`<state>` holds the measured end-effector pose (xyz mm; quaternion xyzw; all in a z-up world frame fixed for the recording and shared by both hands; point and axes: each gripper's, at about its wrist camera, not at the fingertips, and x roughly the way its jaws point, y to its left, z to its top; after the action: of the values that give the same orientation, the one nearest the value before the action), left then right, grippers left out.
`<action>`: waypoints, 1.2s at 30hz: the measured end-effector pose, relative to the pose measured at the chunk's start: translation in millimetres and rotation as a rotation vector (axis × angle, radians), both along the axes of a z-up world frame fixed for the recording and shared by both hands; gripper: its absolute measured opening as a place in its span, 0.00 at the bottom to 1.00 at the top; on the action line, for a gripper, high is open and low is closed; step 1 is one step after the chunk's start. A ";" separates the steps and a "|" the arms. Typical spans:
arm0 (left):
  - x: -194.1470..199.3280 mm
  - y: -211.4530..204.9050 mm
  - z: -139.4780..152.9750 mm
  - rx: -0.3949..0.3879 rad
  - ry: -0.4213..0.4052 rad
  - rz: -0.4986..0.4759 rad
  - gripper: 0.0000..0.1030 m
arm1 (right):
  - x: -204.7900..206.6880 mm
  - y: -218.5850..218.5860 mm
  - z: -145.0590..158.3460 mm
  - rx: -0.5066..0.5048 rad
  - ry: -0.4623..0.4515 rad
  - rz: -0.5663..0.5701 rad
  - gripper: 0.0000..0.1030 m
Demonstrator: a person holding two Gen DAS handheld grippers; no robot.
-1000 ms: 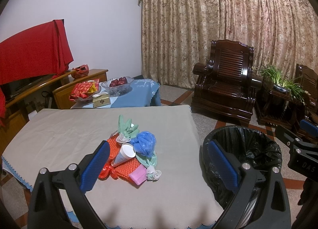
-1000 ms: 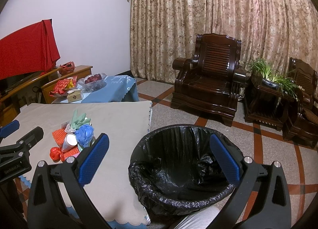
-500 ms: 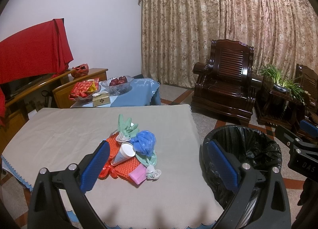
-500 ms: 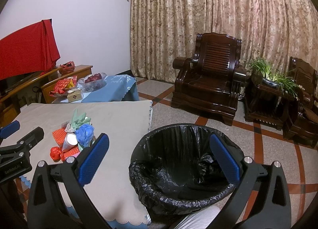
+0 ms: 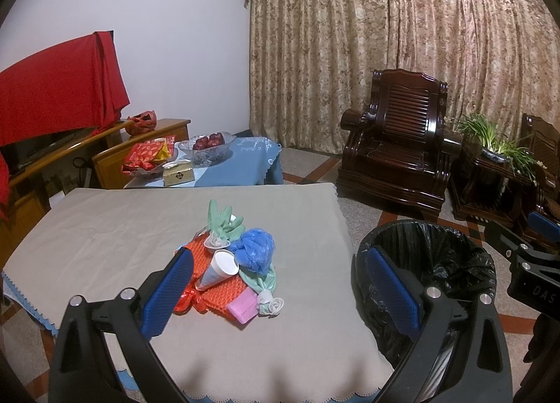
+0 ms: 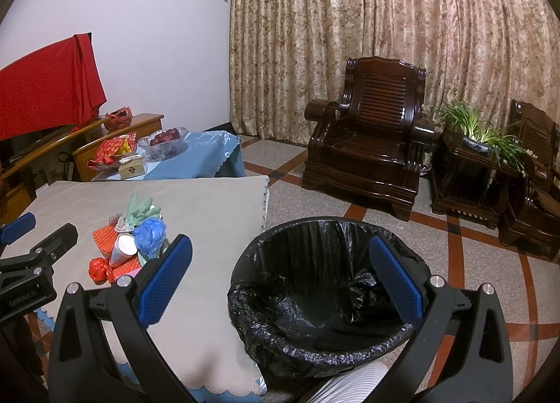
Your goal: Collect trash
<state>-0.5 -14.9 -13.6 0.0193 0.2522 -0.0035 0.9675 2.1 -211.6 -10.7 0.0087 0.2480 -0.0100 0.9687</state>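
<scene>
A heap of trash [image 5: 232, 263] lies mid-table on the beige cloth: a white paper cup [image 5: 217, 268], a crumpled blue bag [image 5: 254, 250], green gloves [image 5: 221, 219], orange netting [image 5: 219, 292] and a pink piece [image 5: 241, 305]. My left gripper [image 5: 280, 292] hovers open just short of the heap, holding nothing. A bin lined with a black bag [image 6: 325, 292] stands on the floor off the table's right edge. My right gripper [image 6: 280, 284] is open above the bin's near rim, empty. The heap [image 6: 131, 245] shows in the right wrist view too.
The table [image 5: 105, 228] has bare cloth all round the heap. Behind it stands a blue-covered side table [image 5: 241, 161] with a fruit bowl and a box. A dark wooden armchair [image 5: 399, 154] and a plant stand [image 5: 490, 165] sit on the tiled floor beyond the bin.
</scene>
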 end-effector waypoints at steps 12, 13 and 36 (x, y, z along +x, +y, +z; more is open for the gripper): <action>1.5 5.8 4.2 -0.001 0.003 -0.004 0.94 | 0.6 2.2 -5.7 -0.001 0.003 0.003 0.96; 1.3 4.3 3.1 -0.001 0.003 -0.004 0.94 | 0.5 2.5 -6.7 -0.002 0.004 0.005 0.96; 19.5 93.3 -51.7 0.018 0.030 0.171 0.94 | 62.9 68.9 -49.0 0.027 0.076 0.156 0.96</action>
<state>18.9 78.4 -65.3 0.0066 0.2673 0.0809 0.9602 65.0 -142.7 -59.7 0.0022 0.2845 0.0685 0.9562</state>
